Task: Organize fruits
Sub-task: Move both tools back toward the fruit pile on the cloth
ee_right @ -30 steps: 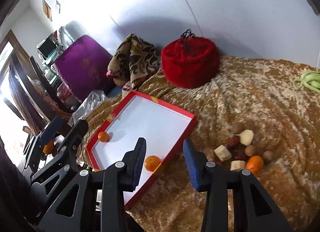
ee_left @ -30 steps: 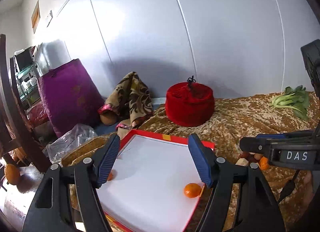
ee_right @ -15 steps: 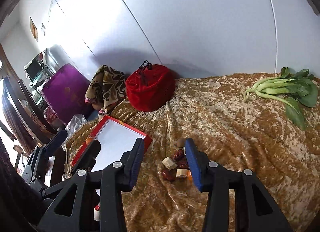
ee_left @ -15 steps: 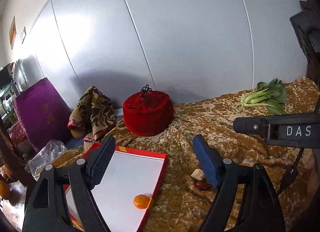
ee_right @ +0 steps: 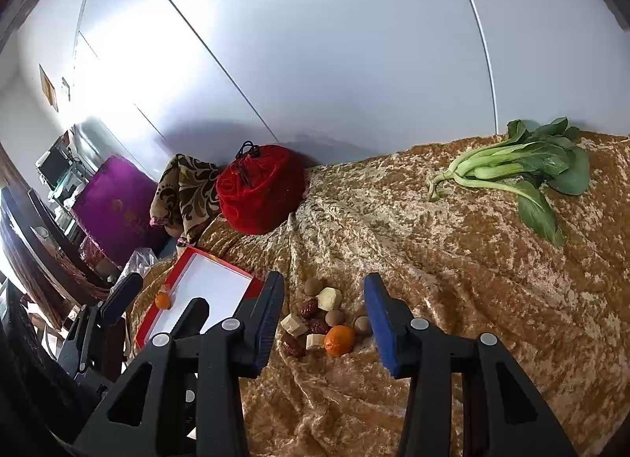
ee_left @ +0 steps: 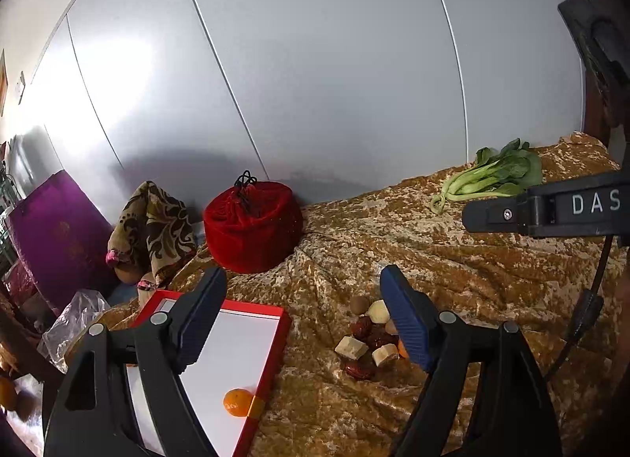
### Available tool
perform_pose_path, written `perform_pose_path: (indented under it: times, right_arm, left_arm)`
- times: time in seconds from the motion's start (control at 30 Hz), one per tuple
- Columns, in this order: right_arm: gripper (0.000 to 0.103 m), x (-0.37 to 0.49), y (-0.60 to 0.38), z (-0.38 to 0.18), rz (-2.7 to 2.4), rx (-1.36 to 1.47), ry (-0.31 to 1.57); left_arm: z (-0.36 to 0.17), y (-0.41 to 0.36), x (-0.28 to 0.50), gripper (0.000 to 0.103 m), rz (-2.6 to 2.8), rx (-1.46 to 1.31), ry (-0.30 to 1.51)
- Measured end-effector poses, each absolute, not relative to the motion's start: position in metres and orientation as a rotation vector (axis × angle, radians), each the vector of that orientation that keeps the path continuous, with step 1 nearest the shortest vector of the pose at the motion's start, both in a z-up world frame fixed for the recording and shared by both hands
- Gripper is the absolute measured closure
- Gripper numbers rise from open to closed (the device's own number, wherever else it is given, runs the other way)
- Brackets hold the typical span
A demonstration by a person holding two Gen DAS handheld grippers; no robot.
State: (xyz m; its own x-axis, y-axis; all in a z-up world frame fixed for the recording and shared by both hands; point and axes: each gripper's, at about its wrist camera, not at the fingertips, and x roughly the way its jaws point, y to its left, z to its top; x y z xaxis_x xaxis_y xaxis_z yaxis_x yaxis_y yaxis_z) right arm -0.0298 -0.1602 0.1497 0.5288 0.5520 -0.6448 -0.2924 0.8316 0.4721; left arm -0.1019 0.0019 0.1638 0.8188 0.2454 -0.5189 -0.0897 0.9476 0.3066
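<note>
A red-rimmed white tray point(ee_left: 280, 342) lies on the golden cloth, with one small orange point(ee_left: 237, 402) at its near right rim. In the right wrist view the tray point(ee_right: 246, 277) holds an orange point(ee_right: 162, 300) at its left side. A pile of fruit pieces point(ee_right: 319, 319) lies right of the tray: an orange point(ee_right: 339, 340), red dates, brown round fruits and pale chunks. It also shows in the left wrist view point(ee_left: 368, 342). My right gripper point(ee_right: 325, 313) is open and empty, above and just short of the pile. My left gripper point(ee_left: 303, 319) is open and empty over the tray's right edge.
A red velvet pouch point(ee_right: 260, 191) and a patterned cloth point(ee_right: 185, 193) sit at the back by the wall. Green bok choy point(ee_right: 523, 169) lies at the far right. A purple cushion point(ee_left: 55, 236) and a plastic bag point(ee_left: 73, 319) are at the left.
Both grippers have swung right, away from the tray toward the fruit pile. The pile now sits between the right gripper's fingers in view. Both stay open and empty.
</note>
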Motion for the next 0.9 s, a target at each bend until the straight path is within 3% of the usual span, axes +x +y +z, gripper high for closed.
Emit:
perform_pose_path:
  times: [0.9]
  right_arm:
    - [0.058, -0.025, -0.169, 0.149, 0.482, 0.348, 0.883]
  left_arm:
    - [0.150, -0.016, -0.097, 0.023, 0.137, 0.330, 0.627]
